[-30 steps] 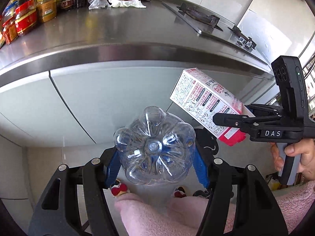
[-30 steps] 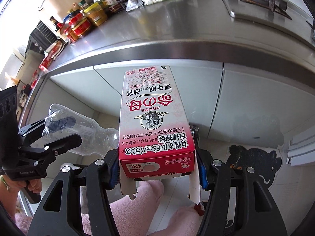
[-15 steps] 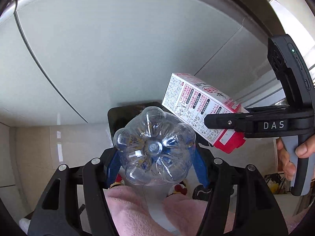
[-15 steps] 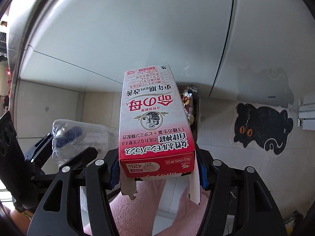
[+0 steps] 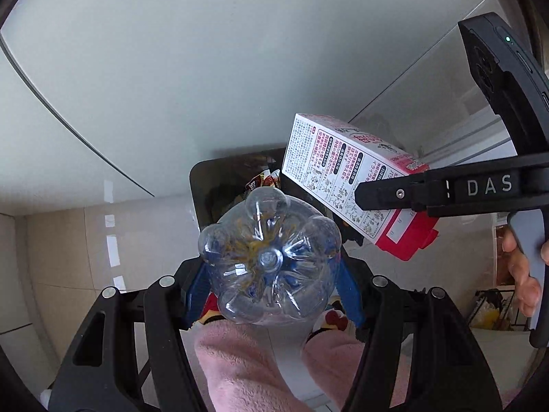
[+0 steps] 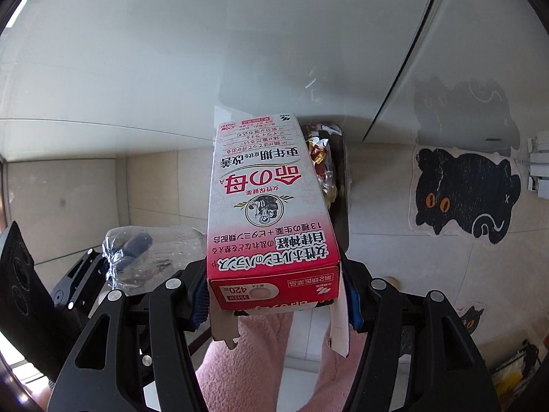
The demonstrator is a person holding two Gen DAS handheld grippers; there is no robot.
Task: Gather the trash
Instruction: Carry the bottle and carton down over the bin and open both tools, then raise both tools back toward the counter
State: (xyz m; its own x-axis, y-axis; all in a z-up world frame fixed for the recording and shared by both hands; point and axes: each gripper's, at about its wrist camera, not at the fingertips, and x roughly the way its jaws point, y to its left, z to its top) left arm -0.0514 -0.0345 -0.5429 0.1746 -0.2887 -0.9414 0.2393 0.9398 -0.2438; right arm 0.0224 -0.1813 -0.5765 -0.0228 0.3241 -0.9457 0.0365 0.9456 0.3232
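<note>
My left gripper is shut on a clear plastic bottle, its base facing the camera. My right gripper is shut on a pink-and-white medicine box with an open bottom flap. Both point down at a dark trash bin on the floor against the cabinet, holding snack wrappers. The box hangs over the bin's right side in the left wrist view. The bottle shows left of the box in the right wrist view.
Pale cabinet doors rise behind the bin. A black cat-shaped mat lies on the tiled floor to the right. My pink-slippered feet stand below the grippers. A rack with yellow items is at far right.
Both grippers have tilted down from the counter and moved toward the floor bin, with the bottle and box still held. The bin and its wrappers now show more fully.
</note>
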